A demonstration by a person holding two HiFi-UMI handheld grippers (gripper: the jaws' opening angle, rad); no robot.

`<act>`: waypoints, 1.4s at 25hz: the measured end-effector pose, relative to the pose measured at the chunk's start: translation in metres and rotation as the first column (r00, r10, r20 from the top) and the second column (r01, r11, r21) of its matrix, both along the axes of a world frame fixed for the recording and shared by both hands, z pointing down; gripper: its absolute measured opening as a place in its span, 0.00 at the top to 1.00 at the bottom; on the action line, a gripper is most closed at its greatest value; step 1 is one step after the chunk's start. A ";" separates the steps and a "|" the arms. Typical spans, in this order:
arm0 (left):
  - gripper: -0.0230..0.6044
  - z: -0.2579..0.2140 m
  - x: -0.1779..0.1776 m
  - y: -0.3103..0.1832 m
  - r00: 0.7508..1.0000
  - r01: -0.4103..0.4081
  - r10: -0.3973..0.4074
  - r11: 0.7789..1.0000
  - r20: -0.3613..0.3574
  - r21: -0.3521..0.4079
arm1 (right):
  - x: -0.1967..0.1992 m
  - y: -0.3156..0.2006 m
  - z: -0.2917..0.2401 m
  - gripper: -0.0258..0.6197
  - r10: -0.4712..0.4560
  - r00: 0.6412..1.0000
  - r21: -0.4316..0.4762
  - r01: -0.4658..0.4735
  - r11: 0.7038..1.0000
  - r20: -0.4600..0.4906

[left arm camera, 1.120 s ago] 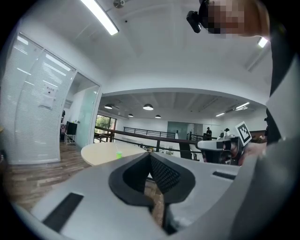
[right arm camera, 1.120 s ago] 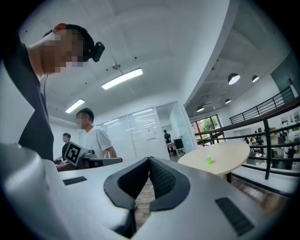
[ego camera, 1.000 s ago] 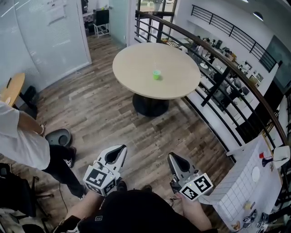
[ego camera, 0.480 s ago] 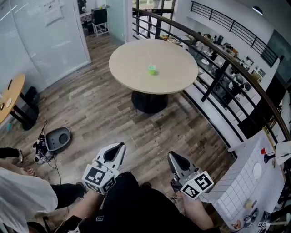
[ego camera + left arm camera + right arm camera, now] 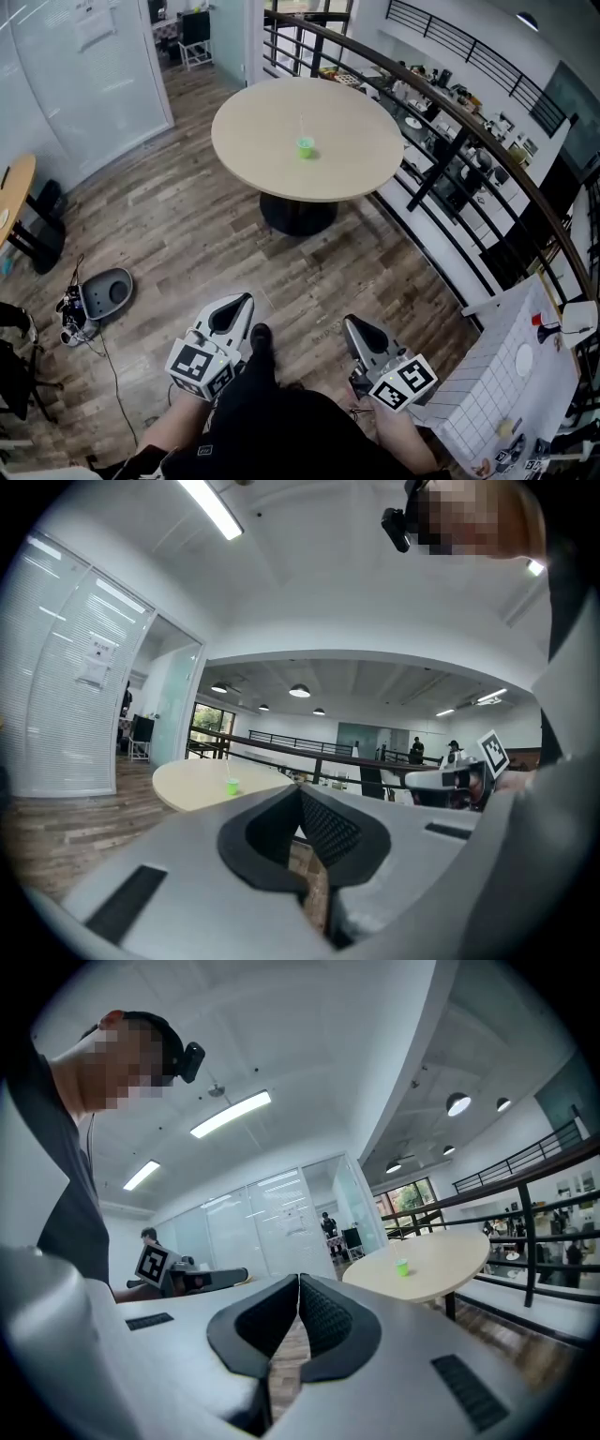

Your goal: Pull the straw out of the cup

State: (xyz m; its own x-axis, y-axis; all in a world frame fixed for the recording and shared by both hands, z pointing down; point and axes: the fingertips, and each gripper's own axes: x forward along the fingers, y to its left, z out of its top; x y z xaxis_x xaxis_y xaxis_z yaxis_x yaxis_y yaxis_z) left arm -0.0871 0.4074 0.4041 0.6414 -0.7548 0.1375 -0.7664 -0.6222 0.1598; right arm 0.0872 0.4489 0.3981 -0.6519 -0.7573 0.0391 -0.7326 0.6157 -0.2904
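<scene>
Closer now, the table (image 5: pixel 246 150) carries the cup (image 5: pixel 305 147) at its middle, straw (image 5: pixel 302 127) upright, well ahead. Left gripper (image 5: pixel 242 303) and right gripper (image 5: pixel 352 325) are both closed and empty, about equally far.

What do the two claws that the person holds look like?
The left claw and the right claw have light grey shells narrowing to a tip, with black ridged pads inside. Each carries a white cube with black square markers. The person wears a black top.
</scene>
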 end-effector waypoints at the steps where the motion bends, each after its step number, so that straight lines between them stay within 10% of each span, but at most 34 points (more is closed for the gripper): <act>1: 0.95 0.000 -0.002 -0.012 1.000 -0.003 0.003 1.000 -0.001 -0.001 | -0.001 -0.012 0.000 0.92 0.007 1.000 -0.002 -0.007 1.000 0.001; 21: 0.95 -0.019 -0.055 -0.233 0.997 -0.083 0.083 0.995 0.003 0.050 | -0.063 -0.242 -0.023 0.92 0.042 0.999 0.039 -0.042 0.998 0.004; 35: 0.95 0.009 -0.006 -0.352 0.997 -0.078 0.078 0.997 0.024 -0.007 | -0.022 -0.368 0.017 0.92 0.004 0.999 -0.033 -0.003 0.999 0.035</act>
State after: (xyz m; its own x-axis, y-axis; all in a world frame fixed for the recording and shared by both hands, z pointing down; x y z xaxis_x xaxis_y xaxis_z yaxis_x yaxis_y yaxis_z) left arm -0.0933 0.0553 0.4136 0.6944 -0.7020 0.1582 -0.7196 -0.6790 0.1452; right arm 0.0656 0.0809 0.4153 -0.6506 -0.7583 0.0413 -0.7237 0.6025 -0.3365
